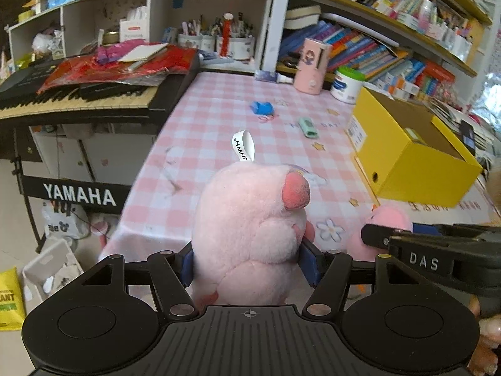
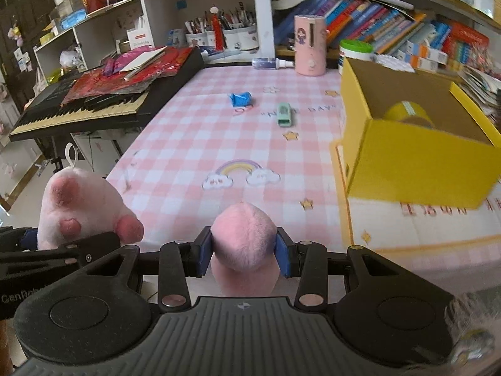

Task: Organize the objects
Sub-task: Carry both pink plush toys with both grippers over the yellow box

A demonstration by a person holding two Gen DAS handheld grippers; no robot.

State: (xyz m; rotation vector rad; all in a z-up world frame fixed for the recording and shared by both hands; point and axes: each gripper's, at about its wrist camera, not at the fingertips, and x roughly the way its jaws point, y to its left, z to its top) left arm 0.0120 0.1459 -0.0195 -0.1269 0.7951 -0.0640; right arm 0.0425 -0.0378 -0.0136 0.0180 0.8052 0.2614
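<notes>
Only the right wrist view showed a yellow tape roll (image 2: 407, 113) inside the yellow cardboard box (image 2: 419, 169), left gripper (image 1: 249, 258) jaws clamped a fuzzy pale-pink plush toy (image 1: 250, 225), right gripper (image 2: 244, 250) jaws clamped a smaller pink plush toy (image 2: 242, 241), both above the pink-checked counter (image 2: 194, 144) edge.

Soft daylight, blown-out glare far right, heavy fisheye bowing, motion blur on yellow box (image 2: 416, 169) edges.

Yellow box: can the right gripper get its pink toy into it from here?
Probably yes. The yellow box is open on top, ahead and to the right of the right gripper, which is shut on the small pink plush; only bare tablecloth lies between.
</notes>
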